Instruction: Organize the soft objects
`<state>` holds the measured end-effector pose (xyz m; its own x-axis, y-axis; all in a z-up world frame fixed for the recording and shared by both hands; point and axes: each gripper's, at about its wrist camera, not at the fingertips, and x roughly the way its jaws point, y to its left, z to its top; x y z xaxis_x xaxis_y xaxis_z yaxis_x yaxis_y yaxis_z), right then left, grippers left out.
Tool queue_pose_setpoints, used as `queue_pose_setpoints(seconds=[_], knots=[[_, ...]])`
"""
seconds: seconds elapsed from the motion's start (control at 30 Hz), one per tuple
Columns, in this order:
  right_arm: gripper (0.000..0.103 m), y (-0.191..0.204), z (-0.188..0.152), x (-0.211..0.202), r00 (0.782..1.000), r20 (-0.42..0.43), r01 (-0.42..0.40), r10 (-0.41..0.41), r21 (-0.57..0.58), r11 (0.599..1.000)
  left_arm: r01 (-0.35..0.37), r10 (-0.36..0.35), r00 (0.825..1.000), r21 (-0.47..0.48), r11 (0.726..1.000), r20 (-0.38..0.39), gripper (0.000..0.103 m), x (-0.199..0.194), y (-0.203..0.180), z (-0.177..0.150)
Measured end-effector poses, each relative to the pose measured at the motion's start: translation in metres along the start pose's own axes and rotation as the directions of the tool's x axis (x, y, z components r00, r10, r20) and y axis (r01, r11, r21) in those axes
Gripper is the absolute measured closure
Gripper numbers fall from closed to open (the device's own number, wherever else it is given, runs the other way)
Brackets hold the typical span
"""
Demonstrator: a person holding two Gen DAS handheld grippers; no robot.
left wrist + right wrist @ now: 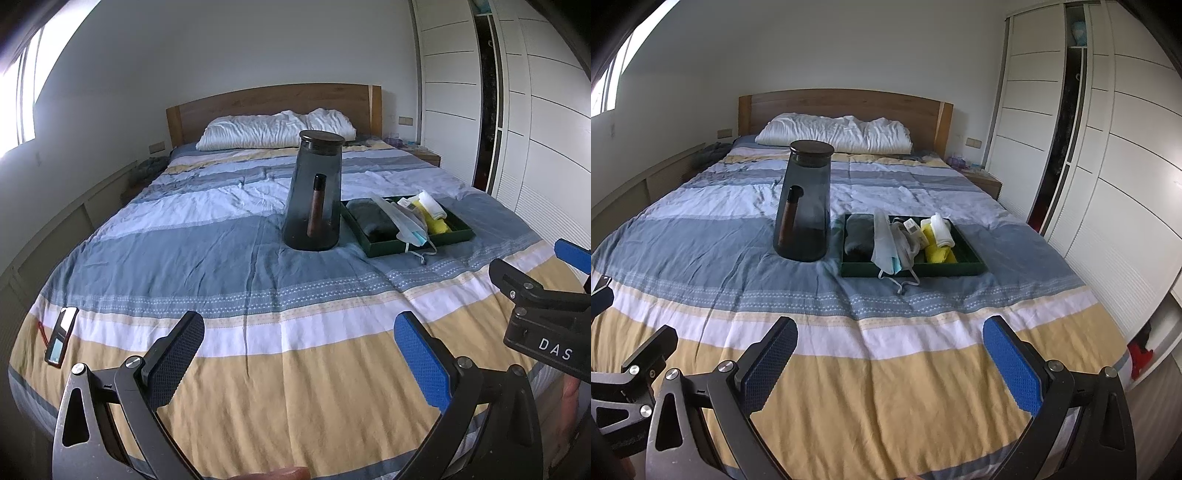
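- I am looking into a home bedroom: a made bed (258,258) ahead of my tools.
- Wooden headboard (273,99), white pillows (273,129), wardrobe (1108,166) to the right.

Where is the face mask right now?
In both views the face mask hangs over the front rim of the green tray, right of the grey pitcher mid-bed.

Legible text: white letters "DAS" on the black body of the right gripper (546,314), seen at the left wrist view's right edge. Lettering runs off-frame beyond the "S". Nothing else readable in either view.
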<state>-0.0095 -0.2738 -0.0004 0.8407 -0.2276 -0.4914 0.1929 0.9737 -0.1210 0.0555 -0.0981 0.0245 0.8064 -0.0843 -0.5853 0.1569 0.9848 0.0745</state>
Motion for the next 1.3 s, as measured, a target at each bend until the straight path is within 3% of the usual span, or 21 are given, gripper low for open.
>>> queue_pose_setpoints(seconds=[1.3], knots=[[0.0, -0.011, -0.001, -0.01, 1.0, 0.012, 0.013, -0.014, 0.009, 1.0, 0.046, -0.047, 0.999, 0.021, 0.999, 0.009, 0.002, -0.009, -0.011, 0.0]])
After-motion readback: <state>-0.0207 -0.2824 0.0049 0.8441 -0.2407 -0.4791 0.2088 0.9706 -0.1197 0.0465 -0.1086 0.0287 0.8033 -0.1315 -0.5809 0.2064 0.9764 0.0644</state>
